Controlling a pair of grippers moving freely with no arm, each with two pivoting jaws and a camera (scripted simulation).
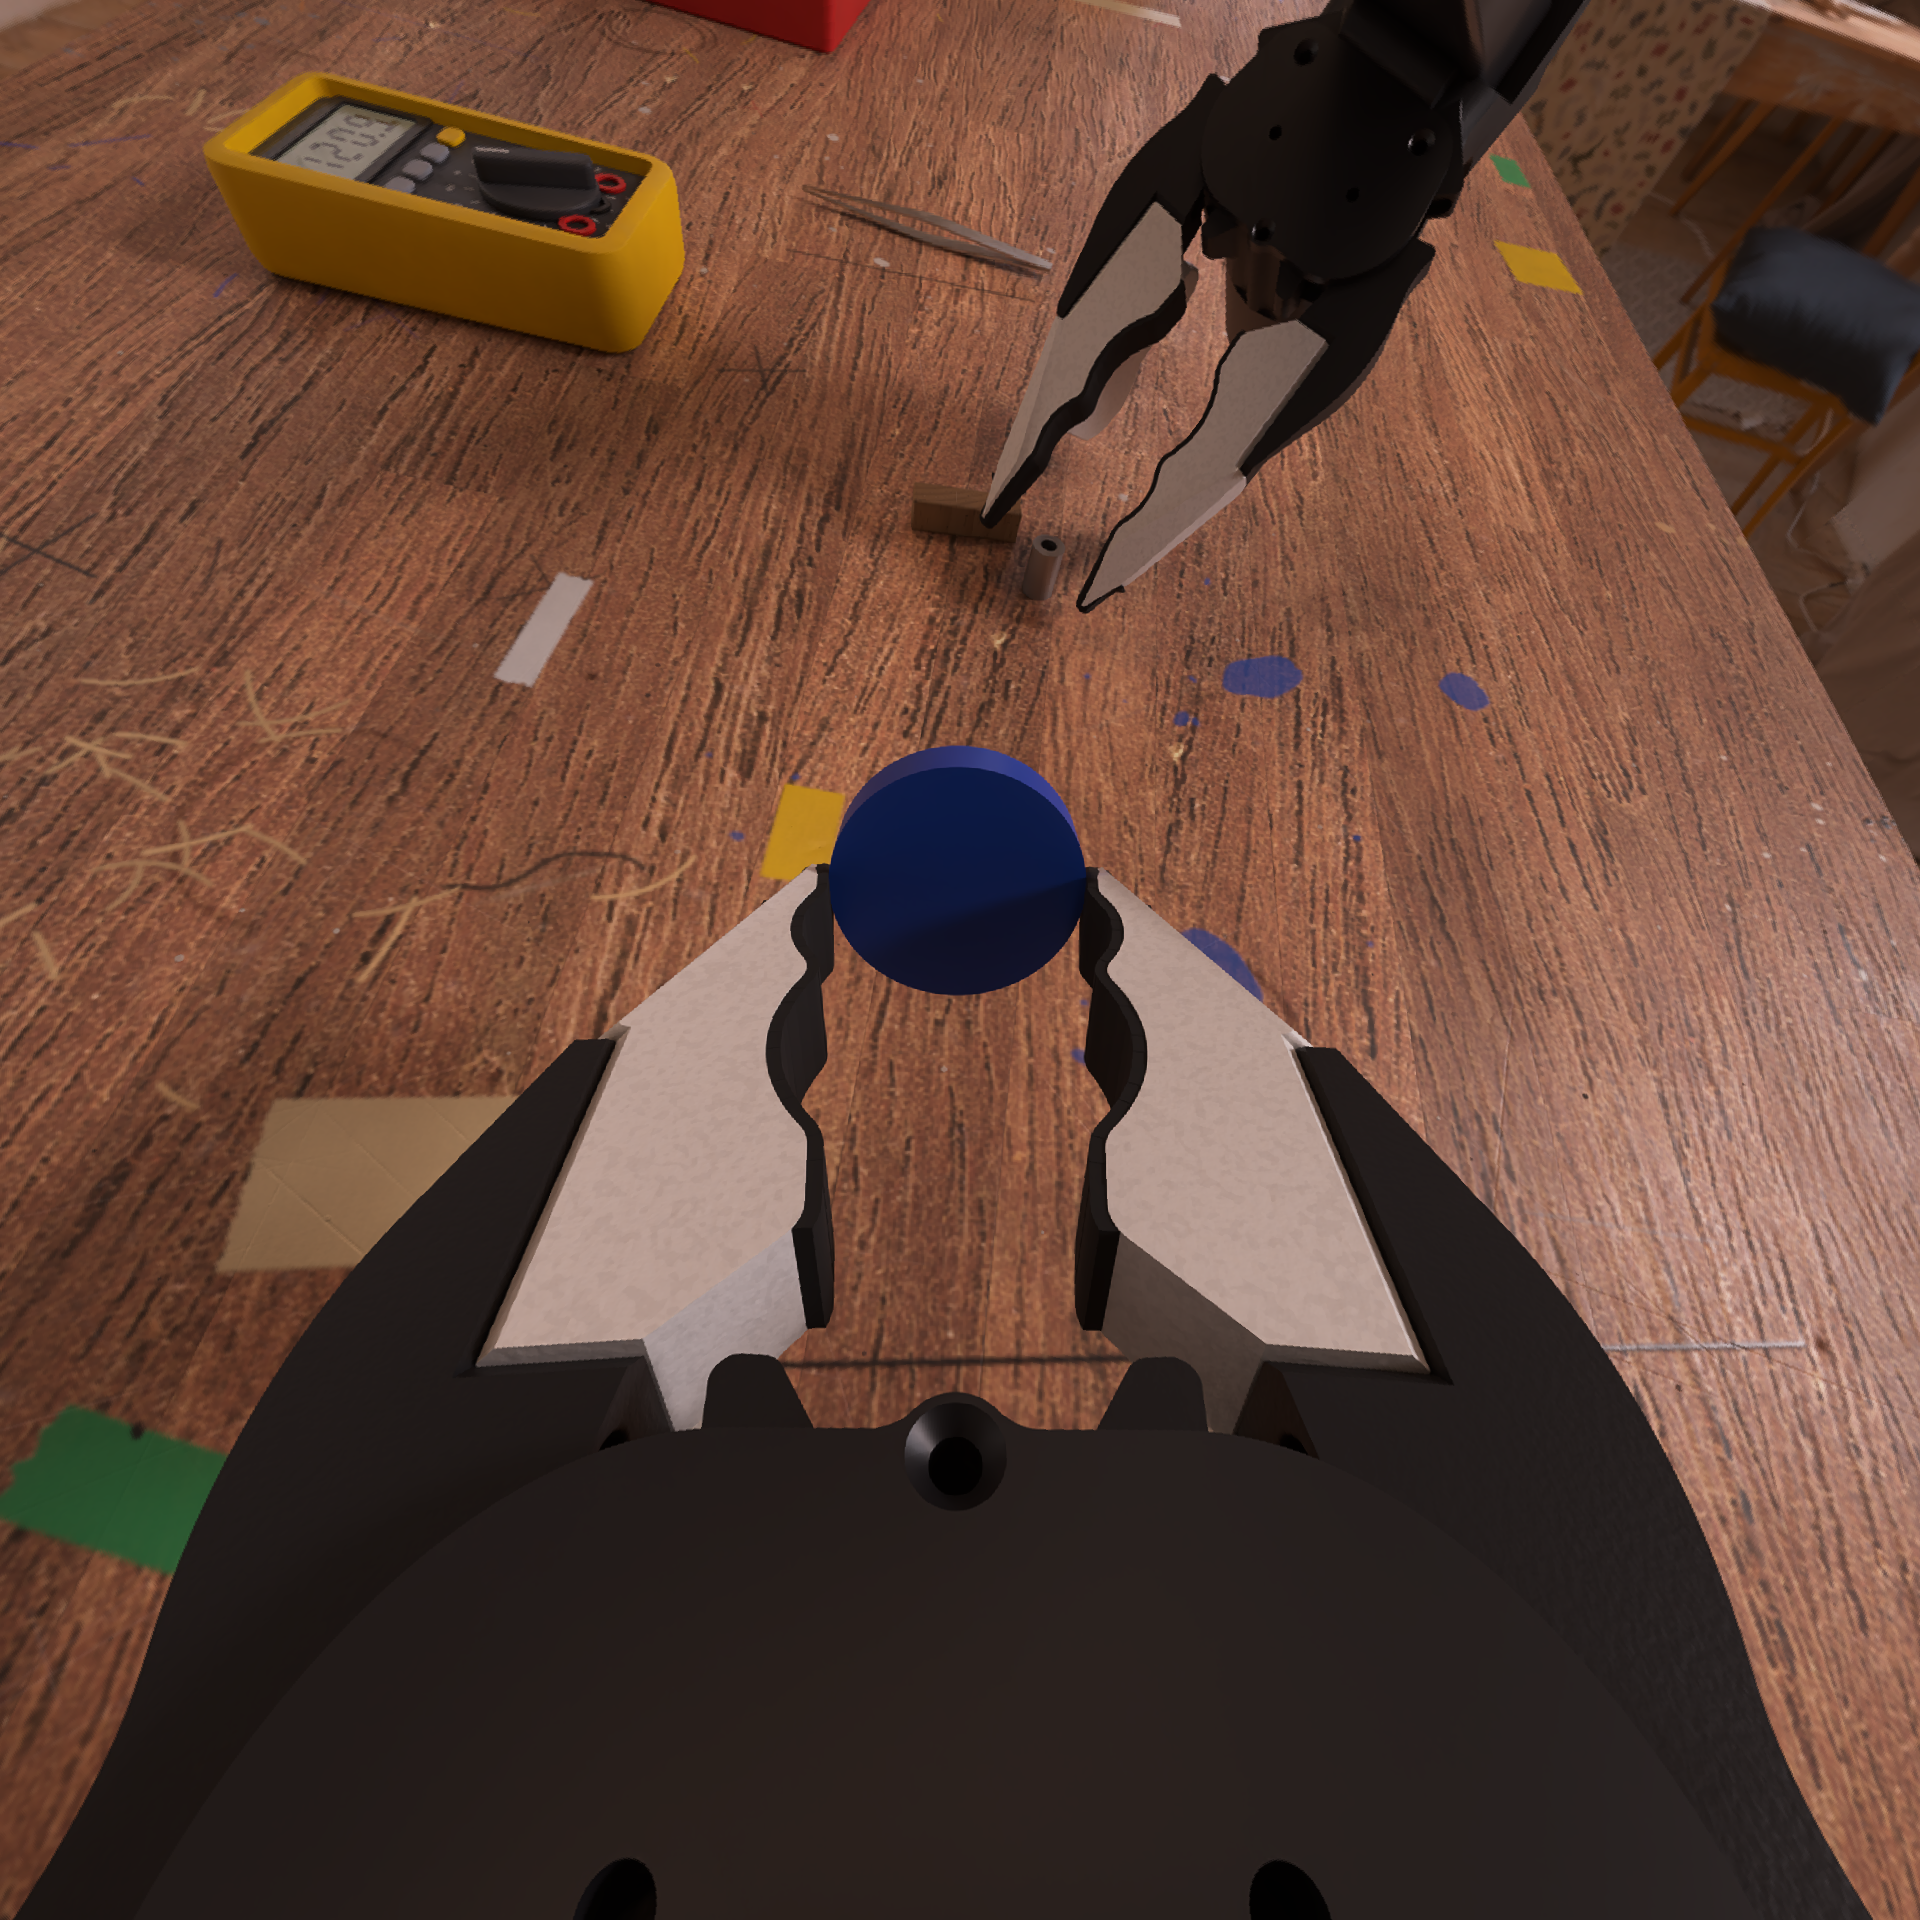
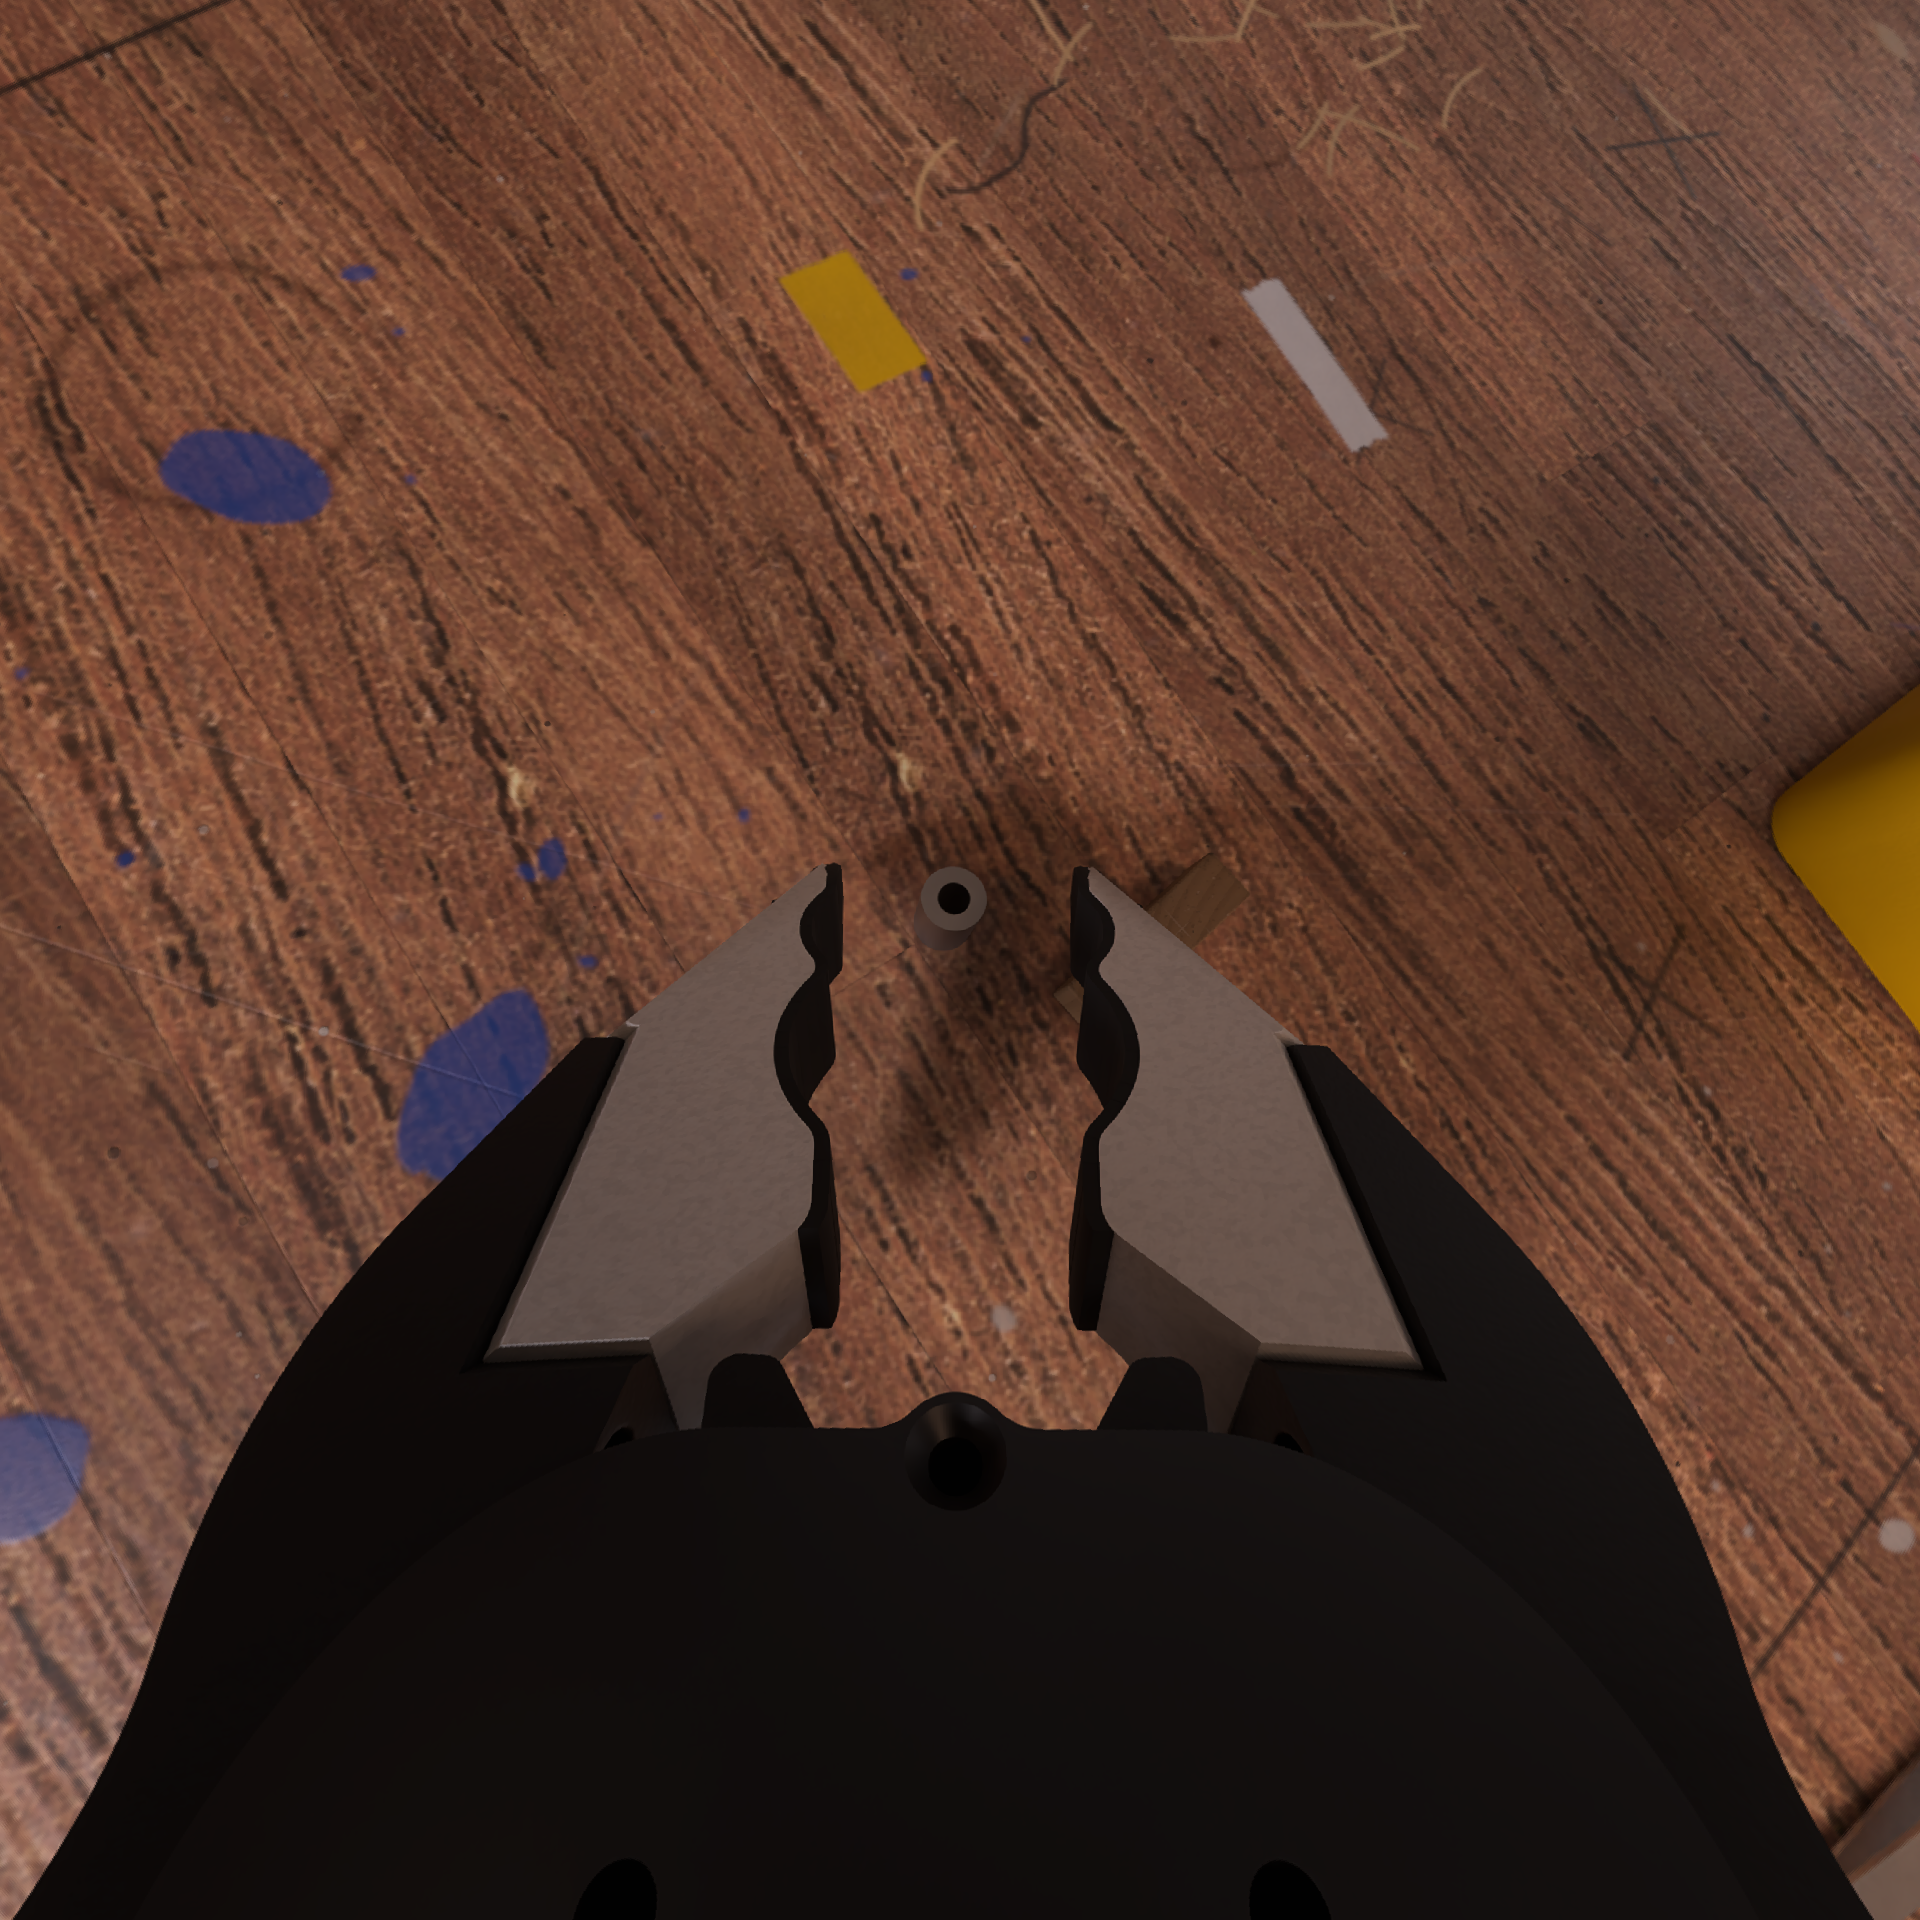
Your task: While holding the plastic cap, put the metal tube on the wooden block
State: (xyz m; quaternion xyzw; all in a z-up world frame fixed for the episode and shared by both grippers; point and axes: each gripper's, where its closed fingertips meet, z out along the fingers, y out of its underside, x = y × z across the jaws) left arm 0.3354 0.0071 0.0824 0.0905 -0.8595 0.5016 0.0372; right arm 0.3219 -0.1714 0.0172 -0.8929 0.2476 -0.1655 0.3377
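Worn brown wood bench (image 1: 623,644), flecked w/ blue paint spots, tape scraps in yellow, white, green, plus straw bits; chairs (image 1: 1787,343) past its edge at upper right of the left wrist view.

Left tool (image 1: 957,883) fills the bottom centre of its own view, pinching the blue plastic cap (image 1: 956,871) between its tips. Cap is a flat disc, face toward the camera, held clear above the bench.

Right tool (image 1: 1049,556) comes down from the upper right of the left wrist view, fingers spread, tips low near the bench. In the right wrist view the right tool (image 2: 957,899) has its fingers wide apart w/ the metal tube (image 2: 951,910) standing upright between the tips, touching neither. Tube is short, grey, bore visible from above.

Wooden block (image 1: 961,511) lies on the bench just beside the tube, a small dark slab; one finger of the right tool sits in front of its end in the left wrist view. In the right wrist view the block (image 2: 1203,896) peeks out behind the righthand finger, mostly hidden.

Yellow multimeter (image 1: 447,208) at upper left, well apart. Tweezers (image 1: 925,229) lie at upper centre. Red box (image 1: 774,19) cut off by the top edge.
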